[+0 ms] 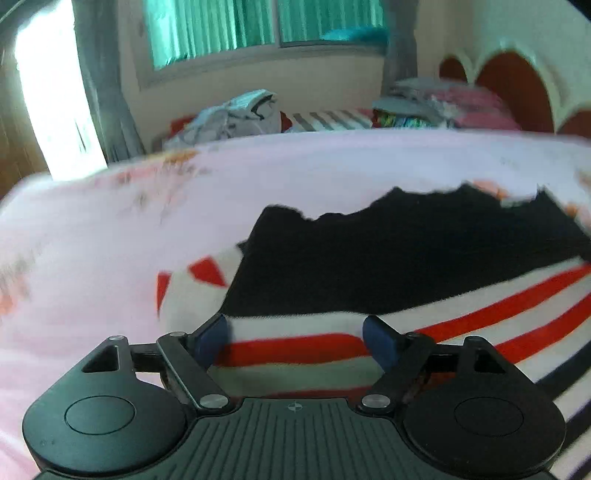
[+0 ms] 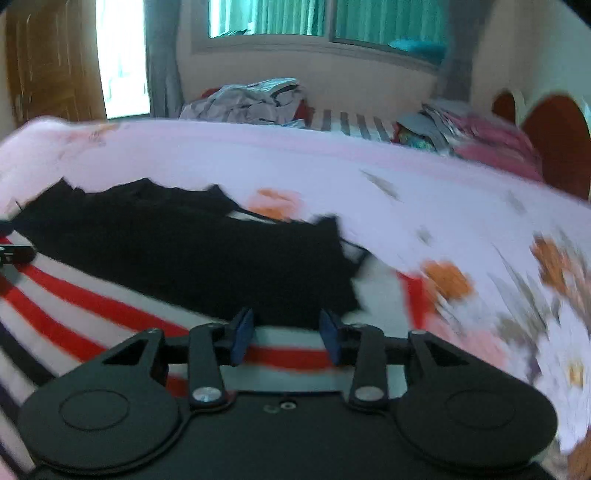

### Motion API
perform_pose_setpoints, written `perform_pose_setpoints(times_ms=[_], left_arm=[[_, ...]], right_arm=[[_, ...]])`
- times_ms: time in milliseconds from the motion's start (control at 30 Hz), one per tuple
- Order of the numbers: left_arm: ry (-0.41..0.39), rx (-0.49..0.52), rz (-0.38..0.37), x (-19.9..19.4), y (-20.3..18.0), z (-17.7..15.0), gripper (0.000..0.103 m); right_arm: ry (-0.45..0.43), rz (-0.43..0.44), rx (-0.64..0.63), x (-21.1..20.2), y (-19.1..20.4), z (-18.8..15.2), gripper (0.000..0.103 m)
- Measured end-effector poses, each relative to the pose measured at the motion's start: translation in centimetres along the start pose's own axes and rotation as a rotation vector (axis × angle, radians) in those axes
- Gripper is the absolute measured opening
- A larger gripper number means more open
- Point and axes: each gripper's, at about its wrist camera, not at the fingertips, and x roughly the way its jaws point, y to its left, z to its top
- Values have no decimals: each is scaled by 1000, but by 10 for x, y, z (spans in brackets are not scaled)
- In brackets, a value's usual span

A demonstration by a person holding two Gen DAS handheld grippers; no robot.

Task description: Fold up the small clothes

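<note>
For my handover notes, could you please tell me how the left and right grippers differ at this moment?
The left gripper has its jaws spread wider than the right gripper. The left sits over the striped garment near its left sleeve, the right near its right sleeve. Both are open, blue-padded, gripping nothing.

We look low and close from both wrists across the black-and-striped shirt (image 1: 406, 258) (image 2: 184, 251) on the pink floral bedsheet (image 1: 110, 221) (image 2: 406, 192), facing the far green-curtained window (image 1: 258, 26) (image 2: 314, 18).

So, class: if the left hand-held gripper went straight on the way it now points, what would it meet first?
Probably the striped garment: the left hand-held gripper, jaws open, already has it between its fingers, with its black panel just beyond. Depth is unclear.
</note>
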Motion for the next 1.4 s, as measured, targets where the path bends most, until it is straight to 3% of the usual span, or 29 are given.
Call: perform_pose_setpoints(times_ms=[133, 200, 367, 467, 567, 700, 767, 900, 967, 1067, 1200, 1333, 1400], left_arm=[[-5, 64, 76, -6, -22, 6, 81], [-42, 61, 44, -21, -28, 8, 81], [-44, 113, -85, -38, -74, 0, 81], [19, 122, -78, -35, -89, -9, 81], [29, 73, -79, -41, -74, -15, 81], [24, 33, -7, -48, -34, -32, 81], [20, 3, 19, -54, -10, -47, 83], [30, -7, 41, -68, 1, -57, 83], [10, 3, 60, -76, -14, -50, 83], [-42, 1, -16, -91, -41, -46, 83], [-19, 53, -71, -93, -78, -51, 83], [39, 80, -56, -85, -86, -67, 83], [48, 66, -59, -87, -79, -79, 83]], right_arm=[[-22, -65, -48, -6, 21, 11, 41], [-69, -16, -36, -19, 38, 12, 43], [-38, 142, -119, -22, 96, 3, 39], [-6, 121, -162, -17, 114, -8, 37], [-5, 114, -155, -27, 101, -14, 39], [25, 36, -18, -45, 37, -32, 42], [33, 8, 19, -55, 11, -47, 35], [24, -20, 23, -71, 2, -69, 34], [1, -50, 34, -82, 14, -63, 35], [-37, 66, 50, -88, 48, -49, 37], [-10, 161, -25, -87, 104, -52, 35], [53, 133, -134, -76, 135, -67, 36], [39, 120, -187, -81, 137, -78, 36]])
